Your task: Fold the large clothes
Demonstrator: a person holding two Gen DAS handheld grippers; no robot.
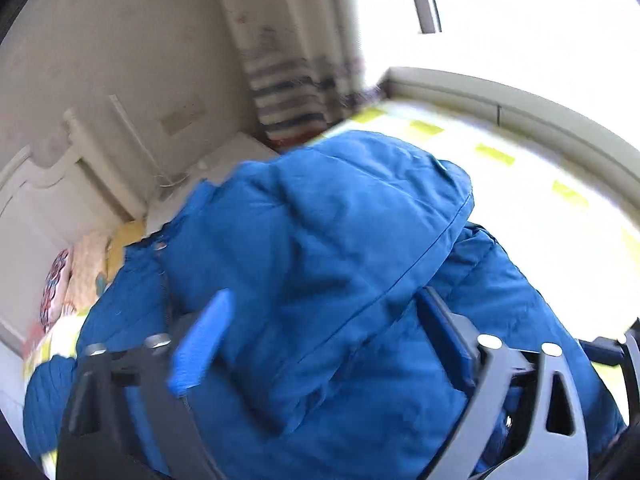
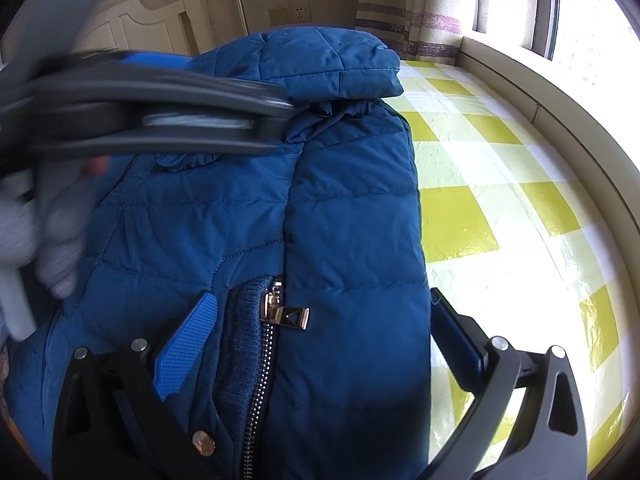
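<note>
Left wrist view: one blue jacket point(image 1: 320, 260) lies bunched on the checked sheet point(image 1: 540, 200); the left gripper point(image 1: 324, 332) hangs over it, fingers spread wide, pinching nothing. Right wrist view: the same jacket point(image 2: 280, 200) lies on the sheet point(image 2: 500, 200), hood point(image 2: 332, 60) at the far end, one zipper point(image 2: 272, 312) near the camera; the right gripper point(image 2: 324, 344) straddles its near end, fingers spread, empty. The left gripper crosses the upper left, blurred. Judged step: mid-fold, regrasping; next, pinch an edge and fold it over.
</note>
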